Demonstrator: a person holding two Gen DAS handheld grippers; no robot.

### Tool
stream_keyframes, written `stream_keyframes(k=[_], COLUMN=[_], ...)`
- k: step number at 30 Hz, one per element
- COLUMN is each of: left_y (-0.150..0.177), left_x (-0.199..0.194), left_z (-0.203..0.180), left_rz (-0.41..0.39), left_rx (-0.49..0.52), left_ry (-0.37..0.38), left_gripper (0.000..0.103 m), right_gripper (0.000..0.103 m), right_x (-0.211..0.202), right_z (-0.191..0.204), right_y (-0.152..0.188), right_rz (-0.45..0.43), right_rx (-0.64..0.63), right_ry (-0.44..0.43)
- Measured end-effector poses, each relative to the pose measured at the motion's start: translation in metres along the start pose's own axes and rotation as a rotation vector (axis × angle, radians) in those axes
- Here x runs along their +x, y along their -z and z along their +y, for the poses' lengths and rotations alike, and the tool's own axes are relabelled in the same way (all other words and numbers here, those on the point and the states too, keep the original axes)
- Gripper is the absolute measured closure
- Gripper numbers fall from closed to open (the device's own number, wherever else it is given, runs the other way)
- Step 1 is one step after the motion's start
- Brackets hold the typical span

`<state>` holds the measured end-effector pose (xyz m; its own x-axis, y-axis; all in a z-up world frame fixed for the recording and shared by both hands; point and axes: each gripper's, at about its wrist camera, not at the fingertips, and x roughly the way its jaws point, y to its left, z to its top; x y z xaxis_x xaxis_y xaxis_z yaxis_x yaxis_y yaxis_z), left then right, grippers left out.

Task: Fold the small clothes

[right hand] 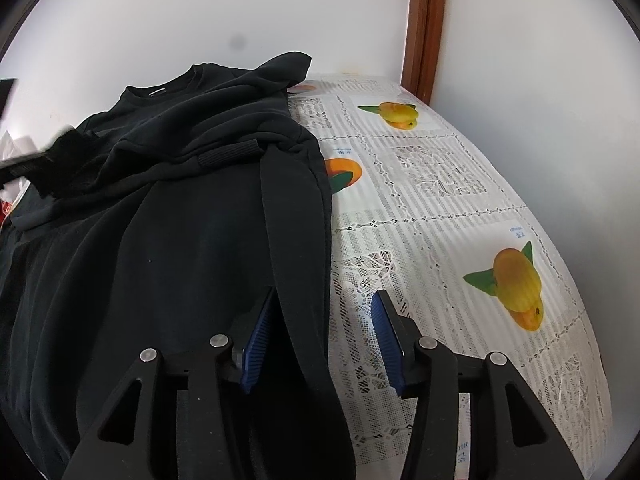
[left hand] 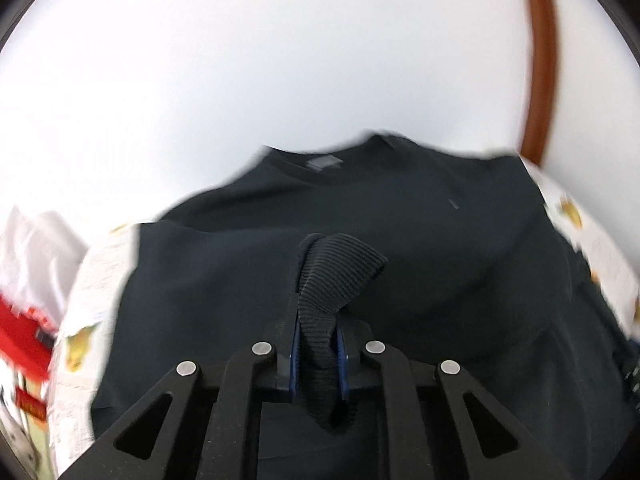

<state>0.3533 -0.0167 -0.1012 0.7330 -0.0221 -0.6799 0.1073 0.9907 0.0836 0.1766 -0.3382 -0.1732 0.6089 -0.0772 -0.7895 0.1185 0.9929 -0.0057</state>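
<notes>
A black sweatshirt (right hand: pixel 168 216) lies spread on the table, its neckline toward the wall; it also fills the left wrist view (left hand: pixel 400 232). My left gripper (left hand: pixel 318 320) is shut on a ribbed sleeve cuff (left hand: pixel 340 264) and holds it above the body of the sweatshirt; it shows at the left edge of the right wrist view (right hand: pixel 60 160). The other sleeve is folded across the chest, its cuff (right hand: pixel 230 154) lying flat. My right gripper (right hand: pixel 322 300) is open, its jaws on either side of the sweatshirt's right side edge (right hand: pixel 308 280), low over the table.
The table wears a white lace cloth with fruit prints (right hand: pixel 460 208). A white wall and a brown wooden frame (right hand: pixel 426 24) stand behind it. White and red items (left hand: pixel 28 288) lie at the table's left edge.
</notes>
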Motion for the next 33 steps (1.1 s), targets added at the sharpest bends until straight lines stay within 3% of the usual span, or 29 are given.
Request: stream_keyframes(k=[5, 10, 18, 21, 23, 26, 31, 33], left_y=[-0.007, -0.005, 0.035, 0.049, 0.054, 0.058, 0.068, 0.074], left_x=[-0.017, -0.032, 0.001, 0.016, 0.016, 0.009, -0.015, -0.026], left_z=[0.077, 0.119, 0.135, 0.137, 0.141, 0.144, 0.146, 0.145], left_rz=[-0.018, -0.048, 0.094, 0.148, 0.150, 0.139, 0.117, 0.099], left_rx=[-0.178, -0.261, -0.300, -0.316, -0.314, -0.310, -0.267, -0.256], left_ry=[0.058, 0.073, 0.058, 0.019, -0.014, -0.061, -0.087, -0.100], left_gripper=[0.093, 0.093, 0.092, 0.084, 0.081, 0.068, 0.068, 0.062], right_gripper=[0.052, 0.052, 0.050, 0.050, 0.049, 0.049, 0.047, 0.047], right_x=[0.000, 0.000, 0.001, 0.000, 0.000, 0.000, 0.000, -0.001], right_z=[0.001, 0.000, 0.000, -0.001, -0.001, -0.001, -0.003, -0.005], right_y=[0.000, 0.000, -0.001, -0.001, -0.001, -0.001, -0.001, -0.001], right_rz=[0.000, 0.001, 0.001, 0.002, 0.002, 0.002, 0.005, 0.006], right_rx=[-0.003, -0.001, -0.002, -0.002, -0.004, -0.004, 0.002, 0.009], right_ry=[0.009, 0.007, 0.014, 0.015, 0.016, 0.017, 0.013, 0.005])
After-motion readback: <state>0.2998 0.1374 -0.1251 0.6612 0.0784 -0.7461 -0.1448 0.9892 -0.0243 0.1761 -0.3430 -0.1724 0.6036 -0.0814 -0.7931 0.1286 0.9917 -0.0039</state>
